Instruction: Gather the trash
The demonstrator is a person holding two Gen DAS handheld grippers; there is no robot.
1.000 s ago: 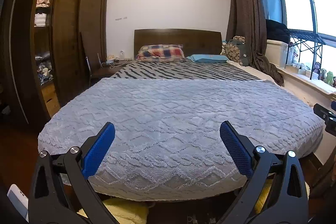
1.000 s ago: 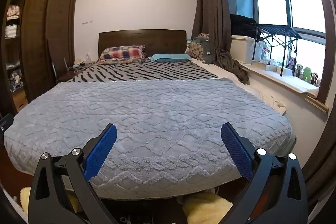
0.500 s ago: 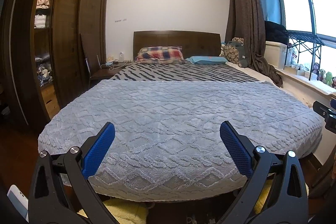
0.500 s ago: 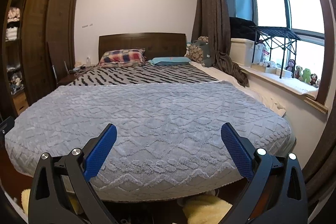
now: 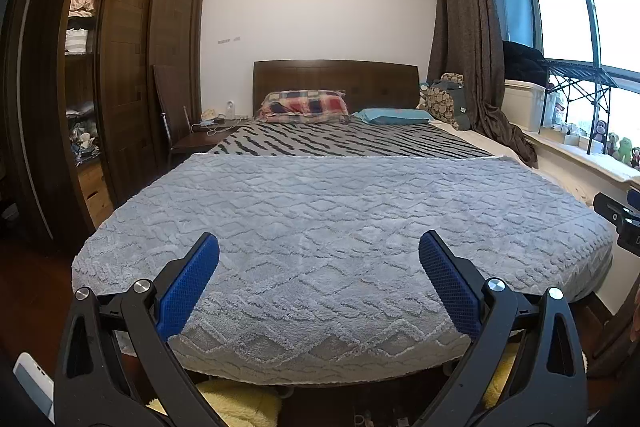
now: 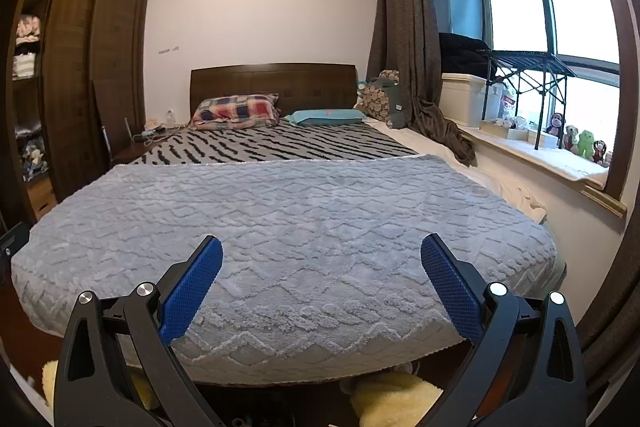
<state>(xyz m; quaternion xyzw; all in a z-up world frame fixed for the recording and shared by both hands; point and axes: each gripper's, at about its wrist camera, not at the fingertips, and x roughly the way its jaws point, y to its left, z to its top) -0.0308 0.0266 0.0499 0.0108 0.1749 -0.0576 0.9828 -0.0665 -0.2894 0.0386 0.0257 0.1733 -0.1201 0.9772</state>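
Observation:
No trash shows in either view. My left gripper (image 5: 319, 247) is open and empty, held at the foot of a bed with a grey textured blanket (image 5: 340, 227). My right gripper (image 6: 321, 249) is also open and empty, over the same blanket (image 6: 300, 219) a little further right. Part of the right gripper's body (image 5: 620, 223) shows at the right edge of the left wrist view.
A dark wardrobe (image 5: 120, 67) stands left. A chair and bedside table (image 5: 200, 135) sit by the headboard. Pillows (image 5: 304, 107) lie at the head. A window sill (image 6: 540, 155) with boxes and plush toys runs along the right. Yellow fluffy slippers (image 6: 392, 399) lie under the bed's foot.
Both views have tilted up slightly, so the bed sits a little lower in frame. Both grippers stay open.

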